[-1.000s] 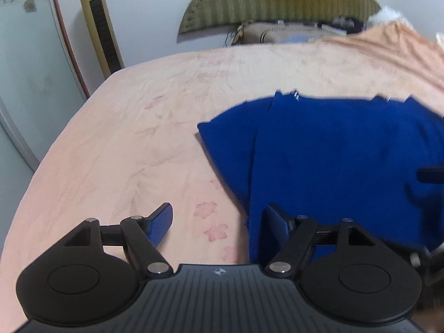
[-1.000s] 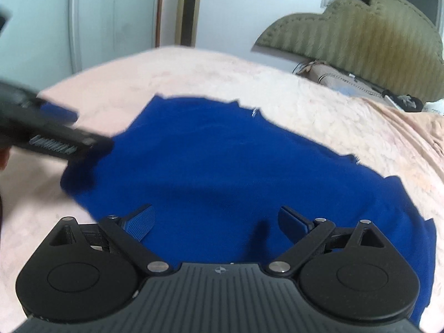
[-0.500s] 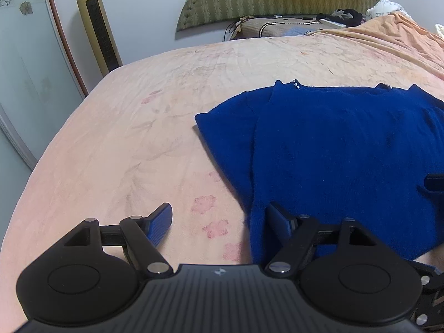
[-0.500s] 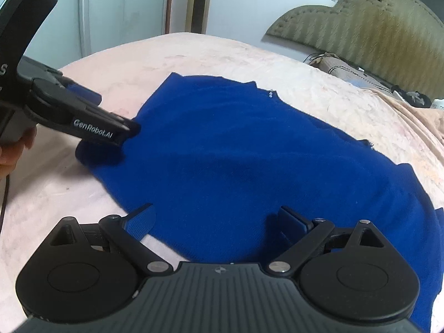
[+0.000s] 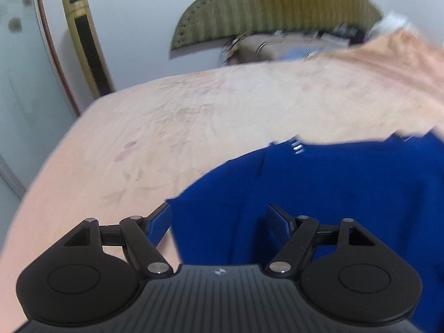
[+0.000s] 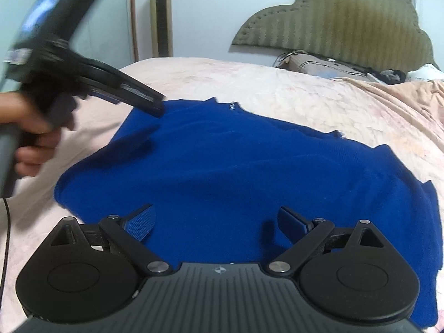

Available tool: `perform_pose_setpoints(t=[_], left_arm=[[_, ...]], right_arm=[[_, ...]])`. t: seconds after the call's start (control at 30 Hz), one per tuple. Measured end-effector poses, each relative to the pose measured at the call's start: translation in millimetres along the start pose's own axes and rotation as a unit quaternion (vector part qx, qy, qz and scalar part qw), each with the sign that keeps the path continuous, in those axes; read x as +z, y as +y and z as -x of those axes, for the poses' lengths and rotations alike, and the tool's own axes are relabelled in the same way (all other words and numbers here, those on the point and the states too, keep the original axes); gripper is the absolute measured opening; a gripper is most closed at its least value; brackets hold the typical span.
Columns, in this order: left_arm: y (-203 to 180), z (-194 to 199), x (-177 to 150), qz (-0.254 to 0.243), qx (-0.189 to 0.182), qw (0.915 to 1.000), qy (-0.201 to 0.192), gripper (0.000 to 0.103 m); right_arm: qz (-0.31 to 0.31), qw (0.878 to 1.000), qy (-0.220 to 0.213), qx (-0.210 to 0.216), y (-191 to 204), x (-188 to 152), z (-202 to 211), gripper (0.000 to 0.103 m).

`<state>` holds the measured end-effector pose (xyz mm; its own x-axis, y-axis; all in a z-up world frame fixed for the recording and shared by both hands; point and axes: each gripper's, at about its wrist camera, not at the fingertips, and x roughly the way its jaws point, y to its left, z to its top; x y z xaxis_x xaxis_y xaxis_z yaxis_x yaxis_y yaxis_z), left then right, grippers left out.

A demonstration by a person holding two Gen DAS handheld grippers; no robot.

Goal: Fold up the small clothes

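— So where's the garment?
— My blue top (image 6: 249, 172) lies spread flat on the pink bedsheet (image 6: 319, 94).
— And your grippers?
— My left gripper (image 5: 219, 222) hangs over the top's left sleeve, jaws apart, gripping nothing. My right gripper (image 6: 216, 222) hovers above the top's near hem, likewise released and empty.

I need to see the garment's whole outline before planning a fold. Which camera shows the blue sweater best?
The right wrist view: the blue sweater lies spread on the bed, nearly all its outline sharp. The left wrist view is blurred and shows only one sleeve and part of the body, cut off at the frame's right edge.
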<state>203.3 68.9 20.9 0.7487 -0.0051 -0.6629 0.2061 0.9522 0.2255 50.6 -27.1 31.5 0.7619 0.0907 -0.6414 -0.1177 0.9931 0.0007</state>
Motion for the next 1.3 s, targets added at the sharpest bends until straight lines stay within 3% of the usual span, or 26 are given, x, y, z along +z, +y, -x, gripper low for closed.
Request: perform_pose_setpoints(t=[0.1, 0.23, 0.33, 0.5, 0.6, 0.73, 0.87, 1.1, 1.3], left_arm=[[-10, -16, -5, -0.019, 0.038, 0.9990, 0.013, 0.075], [-8, 15, -10, 0.003, 0.009, 0.9998, -0.017, 0.075], [-17, 36, -17, 0.003, -0.020, 0.9993, -0.033, 0.082], [-34, 39, -36, 0.011, -0.043, 0.9989, -0.014, 0.082], [-37, 36, -47, 0.030, -0.044, 0.9986, -0.005, 0.082], [-33, 35, -56, 0.063, -0.048, 0.9968, -0.010, 0.084], [-32, 36, -63, 0.076, -0.042, 0.9961, -0.017, 0.091], [-36, 37, -75, 0.082, -0.028, 0.9951, -0.049, 0.095], [-32, 36, -78, 0.100, -0.029, 0.9931, -0.052, 0.099]], right_arm=[[0.002, 1.000, 0.015, -0.021, -12, -3, -4, 0.096], [-0.020, 0.999, 0.005, -0.047, -41, -5, 9, 0.095], [-0.040, 0.994, -0.012, -0.097, -71, -6, 19, 0.098], [-0.086, 0.983, 0.033, -0.157, -117, -29, 6, 0.098], [-0.119, 0.982, 0.021, -0.147, -127, -47, 10, 0.101], [-0.118, 0.982, 0.008, -0.149, -125, -59, 12, 0.103], [-0.121, 0.981, 0.000, -0.150, -123, -61, 13, 0.103], [-0.132, 0.980, -0.007, -0.148, -122, -66, 21, 0.103], [-0.134, 0.980, -0.010, -0.149, -121, -67, 22, 0.103]])
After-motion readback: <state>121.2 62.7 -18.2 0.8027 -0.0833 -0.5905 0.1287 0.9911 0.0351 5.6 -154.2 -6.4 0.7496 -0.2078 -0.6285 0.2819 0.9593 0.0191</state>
